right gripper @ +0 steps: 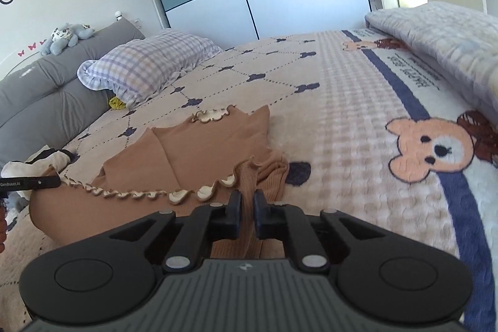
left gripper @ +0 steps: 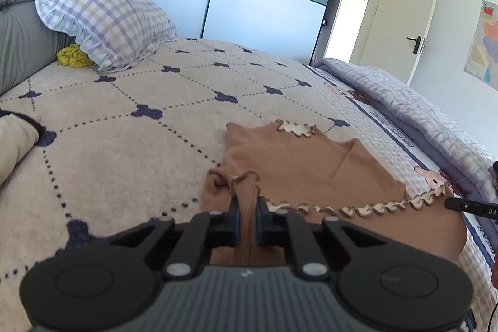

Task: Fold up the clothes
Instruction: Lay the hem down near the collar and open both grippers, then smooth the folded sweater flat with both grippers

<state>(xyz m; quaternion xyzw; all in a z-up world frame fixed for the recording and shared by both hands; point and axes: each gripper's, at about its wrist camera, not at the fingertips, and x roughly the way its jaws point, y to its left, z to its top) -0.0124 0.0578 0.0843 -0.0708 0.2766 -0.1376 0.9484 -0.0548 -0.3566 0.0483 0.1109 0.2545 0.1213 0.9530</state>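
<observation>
A brown ribbed top point(left gripper: 298, 164) with cream ruffled trim lies on the bed, sleeves folded in over the body. My left gripper point(left gripper: 248, 203) is shut on the left corner of its ruffled hem. My right gripper point(right gripper: 247, 196) is shut on the right corner of the same hem point(right gripper: 186, 195), which stretches between the two and is lifted over the body. The top also shows in the right wrist view point(right gripper: 199, 145). The right gripper's finger shows at the right edge of the left wrist view point(left gripper: 467, 205); the left one's at the left edge of the right wrist view point(right gripper: 31, 183).
The bed has a beige patterned blanket point(left gripper: 124, 126). A checked pillow point(left gripper: 105, 21) and a yellow cloth point(left gripper: 74, 56) lie by the grey headboard point(left gripper: 18, 30). A folded lilac quilt point(right gripper: 442, 36) lies along the right side. A cream garment point(left gripper: 15, 142) lies at the left.
</observation>
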